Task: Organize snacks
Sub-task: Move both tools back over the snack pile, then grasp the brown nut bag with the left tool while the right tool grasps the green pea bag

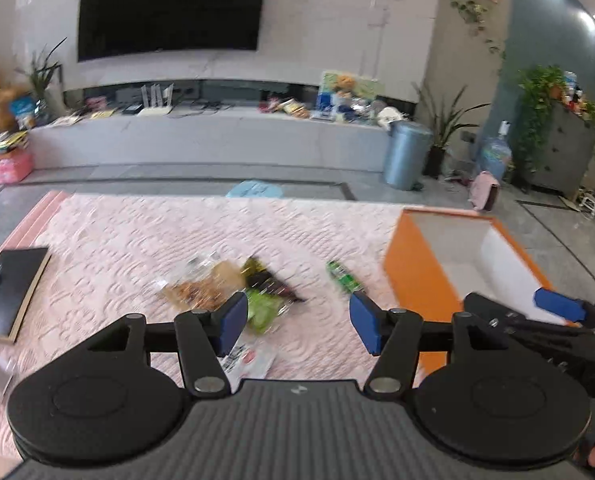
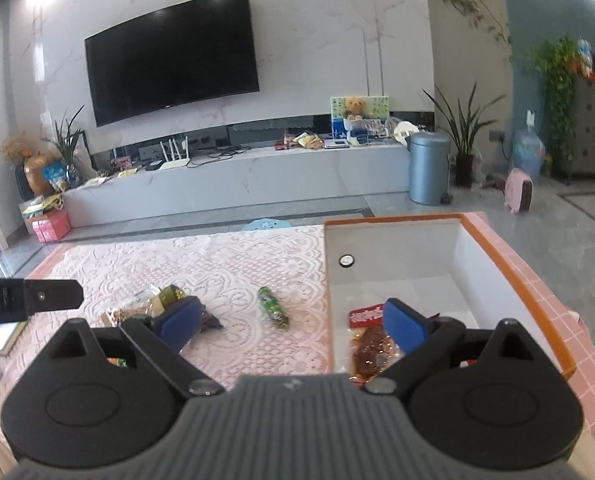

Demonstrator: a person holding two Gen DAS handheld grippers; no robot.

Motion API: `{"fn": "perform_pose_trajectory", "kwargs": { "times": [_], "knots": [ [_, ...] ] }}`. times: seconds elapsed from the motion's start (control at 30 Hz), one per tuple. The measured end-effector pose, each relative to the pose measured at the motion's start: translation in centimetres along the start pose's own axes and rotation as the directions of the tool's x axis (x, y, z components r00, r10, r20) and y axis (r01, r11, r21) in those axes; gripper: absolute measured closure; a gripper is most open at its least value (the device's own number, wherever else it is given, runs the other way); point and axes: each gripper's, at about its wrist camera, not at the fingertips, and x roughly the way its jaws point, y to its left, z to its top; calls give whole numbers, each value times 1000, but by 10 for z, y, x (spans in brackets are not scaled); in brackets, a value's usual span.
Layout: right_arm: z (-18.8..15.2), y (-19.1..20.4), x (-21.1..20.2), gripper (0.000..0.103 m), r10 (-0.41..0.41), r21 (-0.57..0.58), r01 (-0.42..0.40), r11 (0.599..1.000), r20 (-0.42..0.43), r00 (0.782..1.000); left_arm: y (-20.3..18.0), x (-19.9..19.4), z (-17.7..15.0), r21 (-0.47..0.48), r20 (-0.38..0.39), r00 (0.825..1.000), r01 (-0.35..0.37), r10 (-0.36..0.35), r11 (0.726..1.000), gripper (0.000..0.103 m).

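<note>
The left gripper (image 1: 298, 322) has its blue fingers (image 1: 233, 322) spread apart with nothing between them, hovering over the desk (image 1: 137, 232) and its pink lace cloth, aimed roughly at the loose pile of snacks. The right gripper (image 2: 293, 326) is likewise released, its fingers (image 2: 403, 330) wide and empty; one hangs above the cloth, the other above the near end of the orange box (image 2: 513, 276). That straddling pose suggests it has nothing left to carry and is free for another item. Beneath the left gripper lies a green packet (image 1: 263, 310) touching a dark wrapper (image 1: 269, 280) and a clear bag of brown snacks (image 1: 201, 288), heaped together just as they were dumped, with a white packet (image 1: 249, 360) nearer the camera. A slim green snack stick (image 2: 273, 306) lies alone between that heap and the box, well placed for an easy pick. The box stands open at the cloth's right edge, white inside; it holds one red-labelled pack of brown meat snack (image 2: 371, 344) at its near end, the rest of its floor bare. Most of the sorting appears yet to be done.
</note>
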Motion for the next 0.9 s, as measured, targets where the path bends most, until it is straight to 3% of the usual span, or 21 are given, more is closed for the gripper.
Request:
{"fn": "perform_pose_trajectory", "kwargs": {
  "times": [0.17, 0.37, 0.63, 0.9],
  "knots": [
    [-13, 16, 4, 10, 44, -19, -44, 999, -4, 999, 29, 2, -17, -39, -39, 999, -16, 14, 999, 34],
    [-28, 40, 26, 20, 89, -86, -95, 992, -61, 994, 49, 13, -28, -56, -82, 996, -32, 27, 998, 34],
    [-40, 74, 66, 26, 165, -177, -189, 966, -143, 976, 70, 49, -23, -133, -153, 988, -54, 33, 990, 34],
    [-38, 102, 123, 26, 223, -308, -274, 911, -191, 956, 84, 95, -3, -90, -190, 980, -76, 58, 993, 34]
  ]
}}
